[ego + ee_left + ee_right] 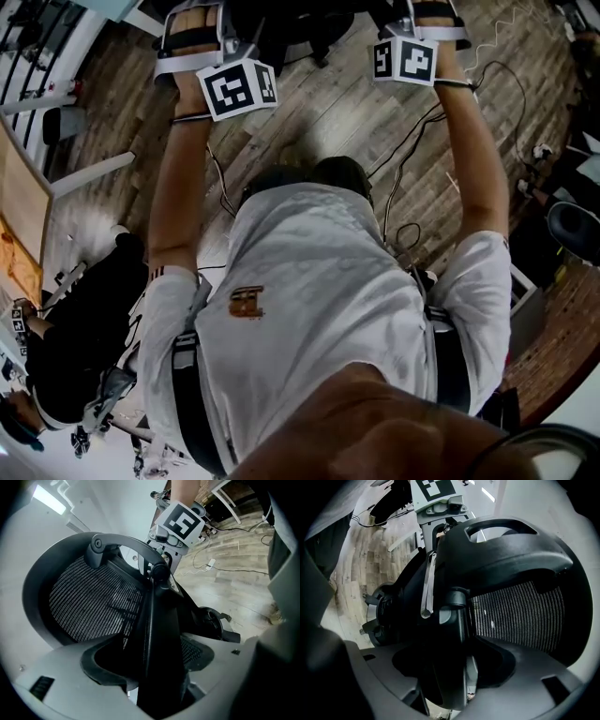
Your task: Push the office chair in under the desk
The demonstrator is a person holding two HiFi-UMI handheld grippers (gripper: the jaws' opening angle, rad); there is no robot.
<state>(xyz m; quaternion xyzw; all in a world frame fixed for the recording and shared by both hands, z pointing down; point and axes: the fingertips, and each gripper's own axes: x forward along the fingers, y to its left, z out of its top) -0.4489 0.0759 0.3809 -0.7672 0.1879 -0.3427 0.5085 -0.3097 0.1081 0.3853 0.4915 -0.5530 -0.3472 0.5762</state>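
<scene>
The black office chair [281,33] shows only as a dark shape at the top edge of the head view, between my two outstretched arms. My left gripper [208,42] and right gripper [417,33] reach to it side by side, their fingertips hidden. In the left gripper view, my left gripper [157,686] is shut on the black edge of the chair's backrest, with the mesh back [93,602] to the left. In the right gripper view, my right gripper [445,681] is shut on the backrest frame too, the mesh [520,611] to its right. No desk is clearly in view.
Cables [412,141] trail over the wooden floor to the chair's right. A white table leg [89,173] lies at the left. A person in black [75,347] is at the lower left. The chair's base [213,623] stands on pale floor boards.
</scene>
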